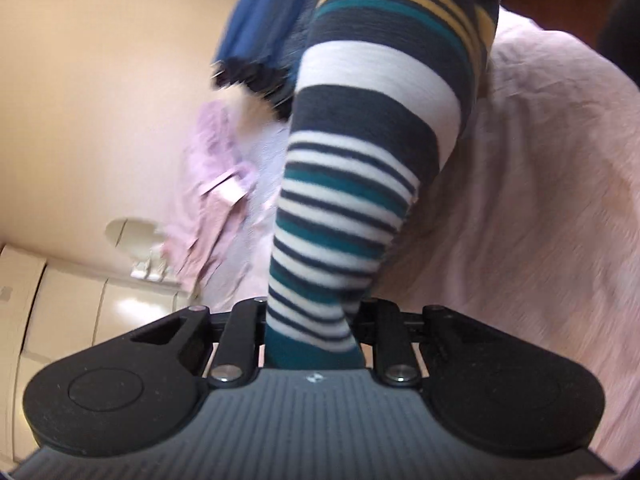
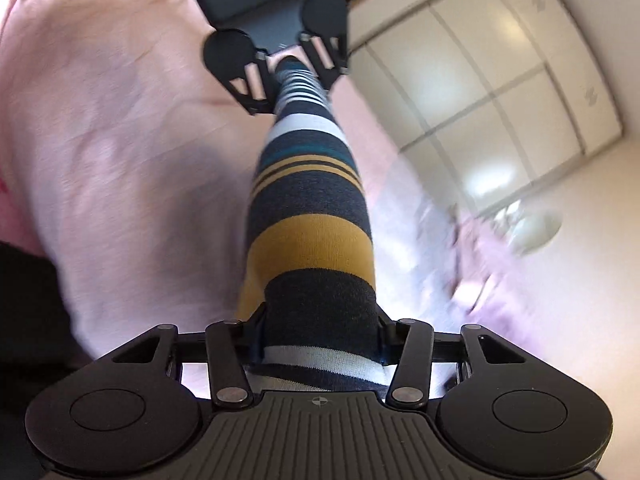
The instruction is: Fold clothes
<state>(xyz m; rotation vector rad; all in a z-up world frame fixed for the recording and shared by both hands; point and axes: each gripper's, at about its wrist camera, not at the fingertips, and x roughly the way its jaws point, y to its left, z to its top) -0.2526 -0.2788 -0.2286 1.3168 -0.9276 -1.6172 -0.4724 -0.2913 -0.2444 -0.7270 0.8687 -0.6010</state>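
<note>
Sock: striped knit sock (image 2: 312, 216), stretched in the air between the two grippers, running up the middle of both views above the pink bedding (image 2: 120, 100).
Left gripper (image 1: 308, 332): fingers pinched on the teal end.
Right gripper (image 2: 320, 340): fingers clamped on the dark-grey end.
Handling: light, soft, stretchy, likely to sag once slackened.
Best hold: the two ends, as now; bring them together.
Background: blurred clothes at upper left of the left view, probably a blue garment (image 1: 260, 28).

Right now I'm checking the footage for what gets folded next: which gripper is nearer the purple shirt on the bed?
Left. The left gripper clamps the striped sock right beside the purple shirt; the right gripper holds the sock's other end, farther off.
</note>
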